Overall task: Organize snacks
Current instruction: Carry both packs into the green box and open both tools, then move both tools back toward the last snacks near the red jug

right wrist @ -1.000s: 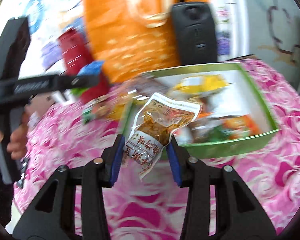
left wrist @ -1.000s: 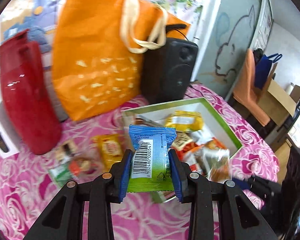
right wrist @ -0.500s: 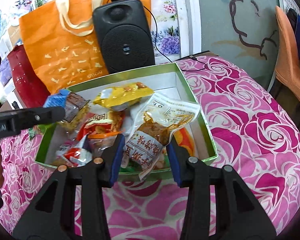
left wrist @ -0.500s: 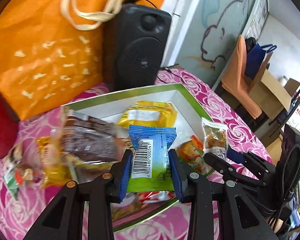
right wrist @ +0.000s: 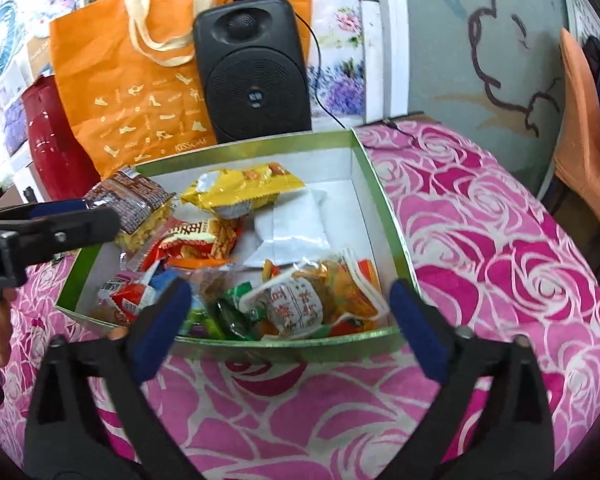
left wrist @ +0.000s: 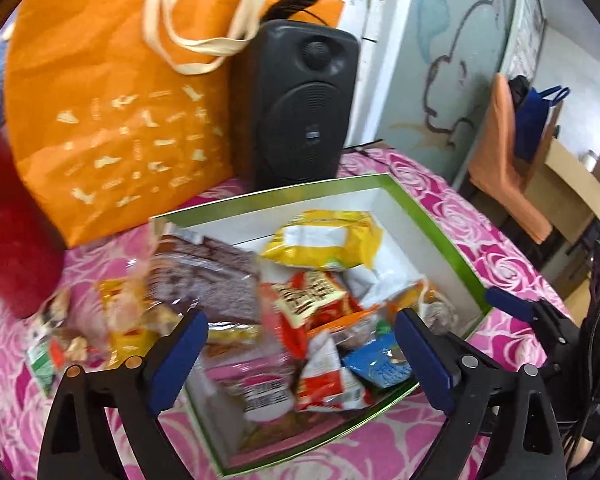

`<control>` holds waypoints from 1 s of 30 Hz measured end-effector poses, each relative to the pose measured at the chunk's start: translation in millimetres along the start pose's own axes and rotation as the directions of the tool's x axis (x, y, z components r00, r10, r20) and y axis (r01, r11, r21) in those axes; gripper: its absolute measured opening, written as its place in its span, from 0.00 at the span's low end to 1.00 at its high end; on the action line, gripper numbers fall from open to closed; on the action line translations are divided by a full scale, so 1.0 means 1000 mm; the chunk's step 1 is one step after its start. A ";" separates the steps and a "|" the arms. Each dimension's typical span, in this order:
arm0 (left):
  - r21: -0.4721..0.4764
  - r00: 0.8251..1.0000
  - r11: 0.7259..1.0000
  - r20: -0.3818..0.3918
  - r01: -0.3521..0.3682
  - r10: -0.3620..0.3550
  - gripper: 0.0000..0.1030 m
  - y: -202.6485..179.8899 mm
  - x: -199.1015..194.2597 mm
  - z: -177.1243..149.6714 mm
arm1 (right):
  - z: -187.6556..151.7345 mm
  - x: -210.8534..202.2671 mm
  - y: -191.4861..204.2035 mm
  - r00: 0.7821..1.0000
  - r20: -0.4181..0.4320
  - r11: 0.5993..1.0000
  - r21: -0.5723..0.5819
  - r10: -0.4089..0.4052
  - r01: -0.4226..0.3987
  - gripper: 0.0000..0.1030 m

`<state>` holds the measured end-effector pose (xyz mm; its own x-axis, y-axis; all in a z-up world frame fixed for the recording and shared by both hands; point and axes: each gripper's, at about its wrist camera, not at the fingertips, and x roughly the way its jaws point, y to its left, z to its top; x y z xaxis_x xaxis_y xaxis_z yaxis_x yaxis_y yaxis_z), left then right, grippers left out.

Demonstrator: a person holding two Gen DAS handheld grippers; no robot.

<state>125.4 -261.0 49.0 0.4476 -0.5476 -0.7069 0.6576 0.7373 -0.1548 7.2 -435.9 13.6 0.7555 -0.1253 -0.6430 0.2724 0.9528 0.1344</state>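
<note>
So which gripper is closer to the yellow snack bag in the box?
Left, I'd judge. The left gripper, open, hangs over the box's left part, its finger just left of the yellow bag. The right gripper, open, is back at the box's near wall.

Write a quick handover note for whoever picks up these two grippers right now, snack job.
Left gripper: open, empty, over the box's near corner.
Right gripper: open, empty, at the box's near wall.
Box: green, on the rose tablecloth, holding most snacks, including the blue packet and the clear pouch.
Done: both of those are in the box.
Left: a few loose snacks lie on the cloth to the box's left, near the red bag. Move them into the box.
</note>
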 end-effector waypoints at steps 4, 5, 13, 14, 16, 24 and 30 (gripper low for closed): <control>-0.019 1.000 1.000 -0.004 -0.011 0.011 0.94 0.010 -0.007 -0.006 | -0.002 -0.003 0.009 1.000 -0.005 1.000 -0.009 -0.003 0.003 0.98; -0.022 1.000 1.000 -0.007 -0.011 0.011 0.94 0.011 -0.009 -0.007 | -0.001 -0.004 0.012 1.000 -0.007 1.000 -0.013 -0.002 0.002 0.99; -0.051 0.999 0.998 0.022 -0.029 0.030 0.94 0.029 -0.035 -0.018 | 0.004 -0.019 0.047 0.998 0.000 0.996 -0.077 0.055 -0.055 0.99; -0.058 0.999 0.998 0.029 -0.034 0.036 0.94 0.035 -0.040 -0.019 | 0.004 -0.021 0.054 0.998 0.002 0.994 -0.088 0.069 -0.069 0.99; -0.074 0.998 0.997 0.043 -0.039 0.042 0.94 0.048 -0.051 -0.022 | 0.004 -0.024 0.071 0.995 0.002 0.988 -0.116 0.104 -0.103 0.99; -0.209 0.983 0.967 0.072 -0.148 0.166 0.94 0.141 -0.087 -0.037 | 0.003 -0.013 0.151 0.961 -0.066 0.937 -0.215 0.267 -0.275 0.99; -0.316 0.964 0.924 0.082 -0.216 0.253 0.94 0.207 -0.107 -0.049 | 0.008 0.011 0.219 0.915 -0.138 0.884 -0.237 0.380 -0.403 0.99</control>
<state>184.2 -30.7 58.6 0.6475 -0.3736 -0.6642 0.3196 0.9244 -0.2083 79.9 -231.3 42.2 0.7122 0.2857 -0.6412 -0.2050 0.9583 0.1992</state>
